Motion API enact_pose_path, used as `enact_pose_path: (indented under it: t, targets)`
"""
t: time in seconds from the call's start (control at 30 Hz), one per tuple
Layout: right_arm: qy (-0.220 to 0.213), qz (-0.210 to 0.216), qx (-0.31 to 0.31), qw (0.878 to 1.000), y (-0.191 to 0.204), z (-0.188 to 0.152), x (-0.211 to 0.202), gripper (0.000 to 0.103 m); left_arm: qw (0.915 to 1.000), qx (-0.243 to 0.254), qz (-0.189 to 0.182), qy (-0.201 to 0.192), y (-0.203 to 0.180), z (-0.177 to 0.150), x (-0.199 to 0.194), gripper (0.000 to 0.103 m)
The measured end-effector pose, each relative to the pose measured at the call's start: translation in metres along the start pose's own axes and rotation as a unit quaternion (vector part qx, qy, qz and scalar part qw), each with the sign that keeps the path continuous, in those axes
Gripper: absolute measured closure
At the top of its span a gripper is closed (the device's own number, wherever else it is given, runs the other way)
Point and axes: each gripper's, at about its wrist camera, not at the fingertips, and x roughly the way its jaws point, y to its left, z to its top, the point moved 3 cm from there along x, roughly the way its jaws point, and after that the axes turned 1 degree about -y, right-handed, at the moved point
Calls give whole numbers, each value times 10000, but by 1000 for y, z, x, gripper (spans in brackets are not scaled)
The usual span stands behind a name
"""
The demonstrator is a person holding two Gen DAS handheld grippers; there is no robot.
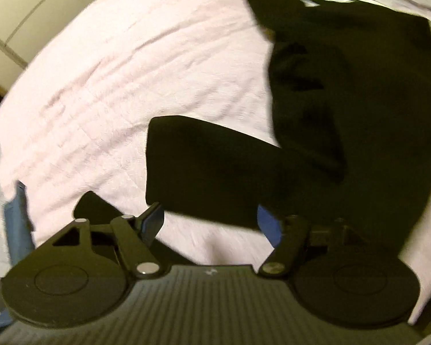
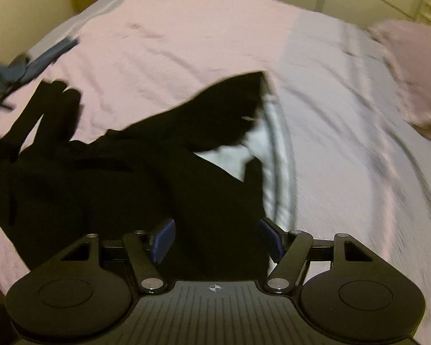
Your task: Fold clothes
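A black garment (image 1: 350,92) lies rumpled on the pink bed cover (image 1: 123,80). In the left wrist view one sleeve (image 1: 204,166) reaches left from its body. My left gripper (image 1: 211,224) hangs open just below that sleeve's edge, its blue pads (image 1: 153,221) apart and pressing on nothing. In the right wrist view the same garment (image 2: 115,178) fills the lower left, with a white striped inside (image 2: 230,155) showing at a turned-up flap. My right gripper (image 2: 217,238) stands open over the black cloth, which lies between its blue pads (image 2: 165,238) without being pinched. Both views are blurred.
The bed cover (image 2: 344,143) turns pale grey toward the right, with a pink pillow (image 2: 411,72) at the far right. Cream cupboard fronts (image 1: 17,11) stand beyond the bed's edge. A blue object (image 1: 17,221) shows at the left edge of the left wrist view.
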Motion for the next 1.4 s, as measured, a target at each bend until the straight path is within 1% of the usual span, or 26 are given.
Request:
enact_pose_path:
  t: [0.1,0.2,0.27,0.33,0.4,0.43,0.47,0.53,0.6,0.67,0.73,0.77,0.8,0.83,0.87,0.9,0.97,1.0,1.17,1.2,1.23,1.27,1.3,1.33,1.37,1.4]
  targets:
    - [212,95,-532,9983,8,15,39,35,9998,-171,-23,50,22,13,40,33]
    - [186,-70,-1192,9927,4,29,67,35,9993,-206,-299,81,36,20,75,33]
    - [20,-91,-1512,9885,-3,48,80,35,9975,-265,-634,150,40,20,91,34]
    - [-189,-53,-1775,9839,-8,73,93,34,9943,-384,-968,237,42,18,104,46]
    - [-391,-16,-2014,9787,-12,98,106,31,9899,-498,-1313,206,40,16,102,102]
    - [-461,-3,-2031,9781,-13,111,116,29,9879,-535,-1442,178,39,14,99,103]
    - [-507,11,-2049,9775,-14,124,126,28,9884,-571,-1397,155,39,13,94,103]
    - [-440,69,-2066,9774,-16,144,150,27,9899,-777,-1182,-28,47,9,72,103]
    - [-10,137,-2038,9789,-21,154,181,26,9906,-1155,-705,-217,74,3,47,103]
    - [661,89,-1960,9783,-28,149,211,26,9872,-1533,-239,-365,104,-3,23,103]
    - [1234,67,-1790,9761,-35,139,232,27,9809,-1869,36,-539,134,-9,-2,103]
    - [1437,85,-1618,9763,-40,131,236,28,9782,-1986,73,-603,145,-10,-10,103]
    - [1495,106,-1486,9775,-43,124,234,33,9757,-2092,23,-648,153,-9,-15,103]
    - [1528,131,-1380,9785,-46,117,230,62,9739,-2158,-60,-701,157,-7,-17,103]
    - [1552,148,-1278,9795,-49,109,225,90,9739,-2157,-164,-695,157,-2,-12,90]
    - [1530,153,-1196,9808,-51,100,216,91,9738,-2151,-269,-683,156,3,-7,66]
    - [1399,220,-1063,9842,-54,82,194,96,9750,-2058,-608,-580,145,13,17,43]
    - [1328,176,-1034,9856,-56,74,182,96,9757,-1991,-761,-514,139,18,31,39]
    - [1039,-82,-730,9919,-54,28,120,98,9754,-1660,-1435,-227,114,39,103,39]
    - [1032,-204,-714,9919,-52,16,110,98,9747,-1618,-1535,-178,108,41,113,40]
    - [1026,-324,-681,9919,-50,5,100,98,9721,-1537,-1768,-103,100,44,122,44]
    - [1020,-432,-576,9922,-51,-4,92,98,9688,-1452,-2010,-26,91,47,130,66]
    - [1016,-539,-470,9923,-52,-13,85,98,9688,-1285,-2119,12,84,48,132,96]
    - [1017,-649,-365,9920,-53,-20,78,99,9728,-985,-2099,5,77,49,127,97]
    - [1013,-781,-267,9914,-55,-28,71,99,9756,-877,-2009,-124,76,50,119,98]
    - [983,-889,-183,9910,-57,-31,64,99,9775,-969,-1857,-245,85,50,107,98]
